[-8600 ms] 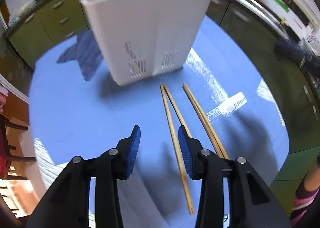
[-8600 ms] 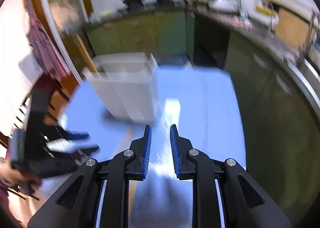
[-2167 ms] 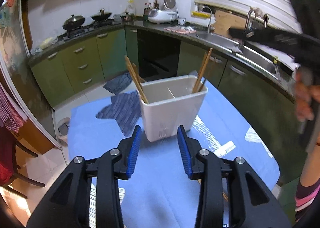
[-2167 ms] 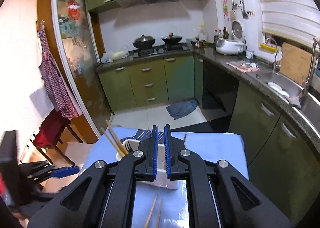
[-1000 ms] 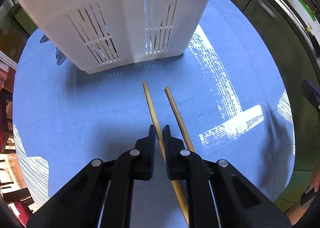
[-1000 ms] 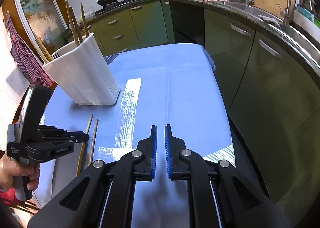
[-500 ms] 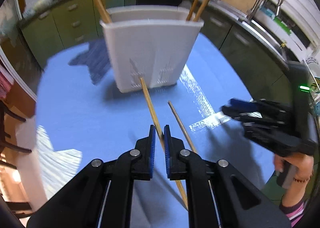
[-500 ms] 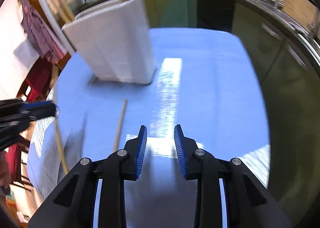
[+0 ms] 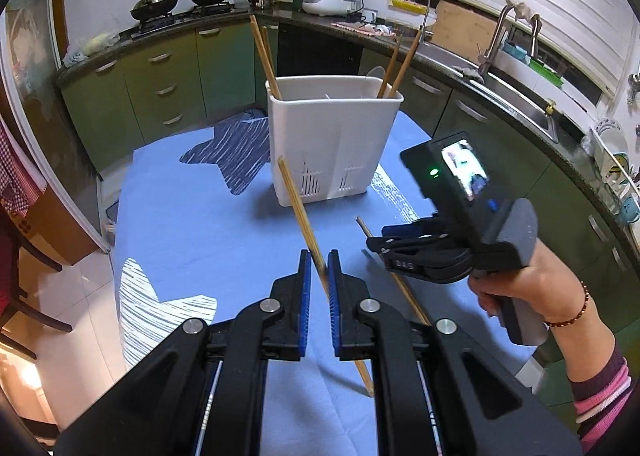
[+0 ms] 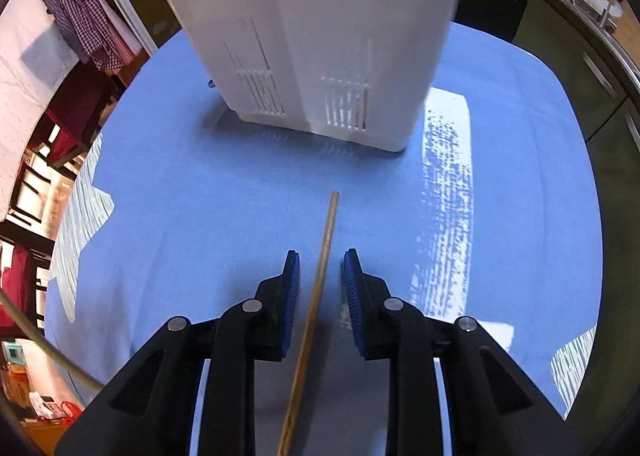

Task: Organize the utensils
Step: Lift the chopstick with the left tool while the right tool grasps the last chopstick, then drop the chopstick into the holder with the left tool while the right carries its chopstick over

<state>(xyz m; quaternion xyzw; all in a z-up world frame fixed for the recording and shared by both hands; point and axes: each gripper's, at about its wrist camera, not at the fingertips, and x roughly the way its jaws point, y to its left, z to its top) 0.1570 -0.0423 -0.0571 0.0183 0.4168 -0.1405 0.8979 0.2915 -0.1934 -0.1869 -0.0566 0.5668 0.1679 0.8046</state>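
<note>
Two chopsticks remain outside the white holder (image 9: 334, 143) on my blue-clothed table (image 9: 192, 223), while four already stand inside it, two at its left corner and two at its right. My left gripper (image 9: 317, 292) is clenched on one chopstick (image 9: 298, 211), lifted off the cloth and angled toward the holder; a second ago it was pinched flat on the table. To its right, my right gripper (image 10: 320, 280) sits low with fingers parted around the last chopstick (image 10: 322, 260), which lies on the cloth just short of the holder, not yet gripped. A second ago that gripper was closed and well away. Two insertions, I judge, finish the job.
</note>
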